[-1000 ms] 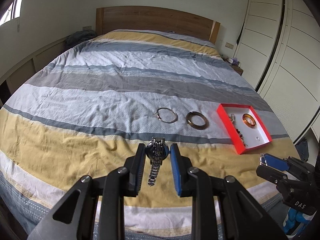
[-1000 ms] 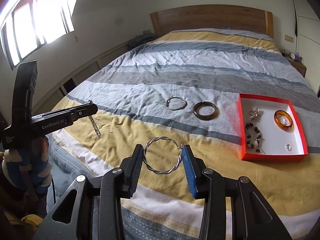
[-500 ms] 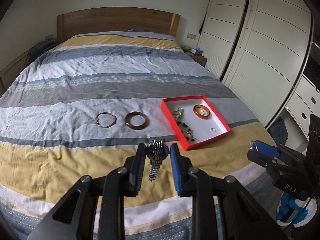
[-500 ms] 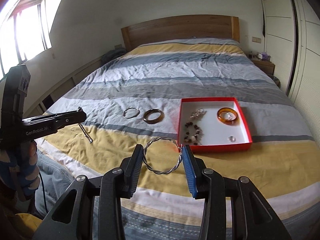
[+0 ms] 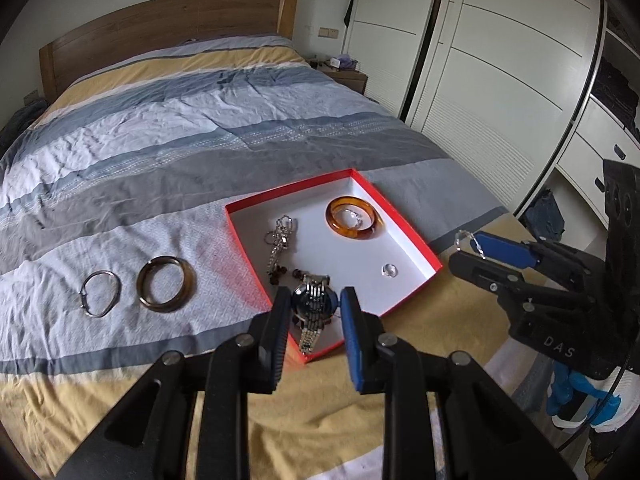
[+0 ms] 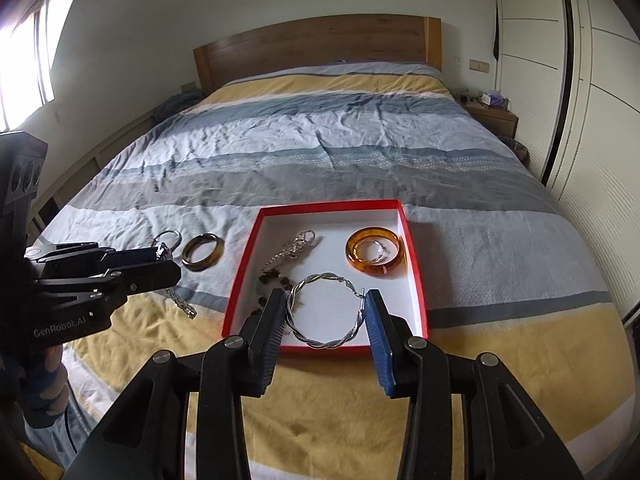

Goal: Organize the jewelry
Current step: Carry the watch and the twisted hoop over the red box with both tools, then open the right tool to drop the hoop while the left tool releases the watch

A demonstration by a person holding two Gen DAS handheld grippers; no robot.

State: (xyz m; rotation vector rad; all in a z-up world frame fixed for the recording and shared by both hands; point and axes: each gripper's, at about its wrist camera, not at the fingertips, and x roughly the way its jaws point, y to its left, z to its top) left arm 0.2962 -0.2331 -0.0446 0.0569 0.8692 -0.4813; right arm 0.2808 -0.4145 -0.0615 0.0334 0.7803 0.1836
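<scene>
Over the red box (image 5: 400,298), the left gripper (image 5: 314,312) clamps a watch (image 5: 313,300); the right gripper (image 6: 326,316) clamps a silver hoop (image 6: 320,344) beside it.

Watch (image 5: 314,300) dangling, twisted hoop (image 6: 326,312) over box (image 6: 416,280)

A home bedroom: a wide bed (image 6: 320,152) under a striped duvet, a wooden headboard (image 6: 316,46), white wardrobe doors (image 5: 492,80), and what looks like a bedside table (image 6: 490,116) beside it

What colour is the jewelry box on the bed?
The box is red outside, white inside; clearest in the right wrist view.
</scene>
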